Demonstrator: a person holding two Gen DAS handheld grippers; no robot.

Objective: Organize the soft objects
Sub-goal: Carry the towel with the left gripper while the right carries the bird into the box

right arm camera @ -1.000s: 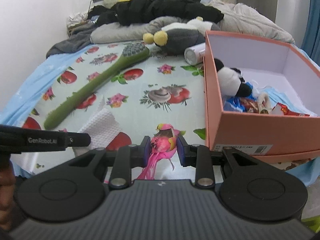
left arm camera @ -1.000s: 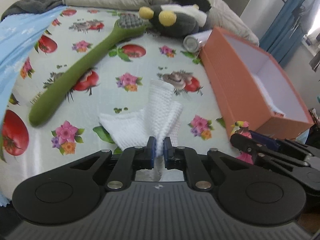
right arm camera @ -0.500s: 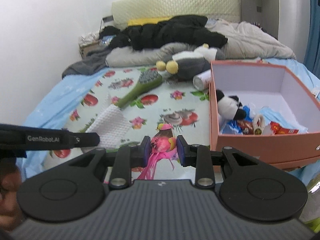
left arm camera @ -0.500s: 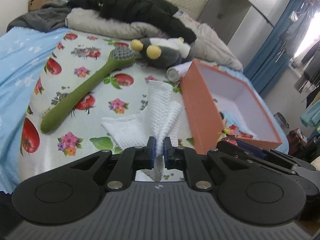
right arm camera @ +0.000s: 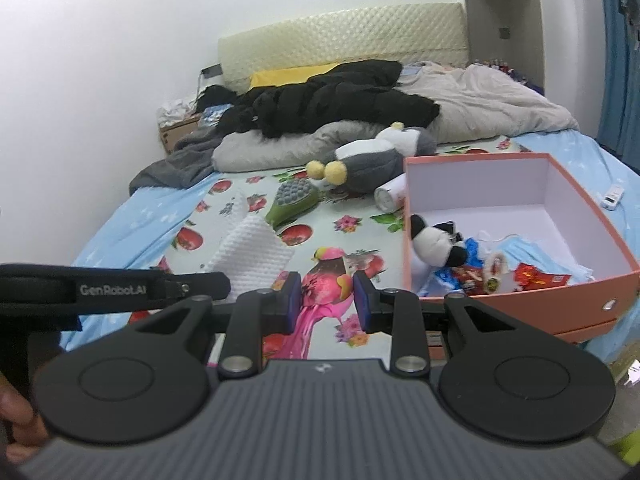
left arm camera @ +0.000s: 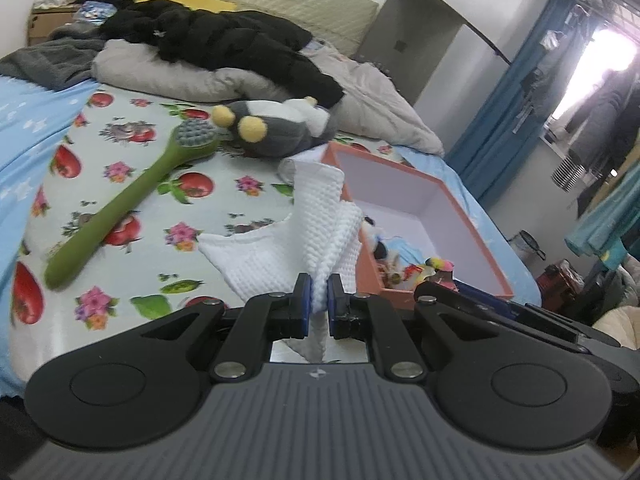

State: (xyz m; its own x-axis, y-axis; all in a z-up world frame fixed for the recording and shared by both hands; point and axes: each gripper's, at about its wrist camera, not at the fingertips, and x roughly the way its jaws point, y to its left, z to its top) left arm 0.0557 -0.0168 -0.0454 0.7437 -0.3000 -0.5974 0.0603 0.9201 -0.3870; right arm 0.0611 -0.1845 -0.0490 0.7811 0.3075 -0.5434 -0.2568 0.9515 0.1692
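White waffle cloth is hanging pinched in the left gripper at frame center; the right gripper is clamping a pink bird toy left of the orange box.

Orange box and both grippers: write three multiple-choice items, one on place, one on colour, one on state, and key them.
1. Where does the panda plush lie?
A. on the pillows
B. inside the orange box
C. under the brush

2. What colour is the long-handled brush?
A. green
B. red
C. white

3. What is the left gripper doing?
A. standing open over the bed
B. gripping the brush
C. pinching the white waffle cloth

Answers:
1 B, the panda plush sits at the box's near-left inside corner.
2 A, its handle and head rim are green.
3 C, the cloth is clamped between the blue pads.
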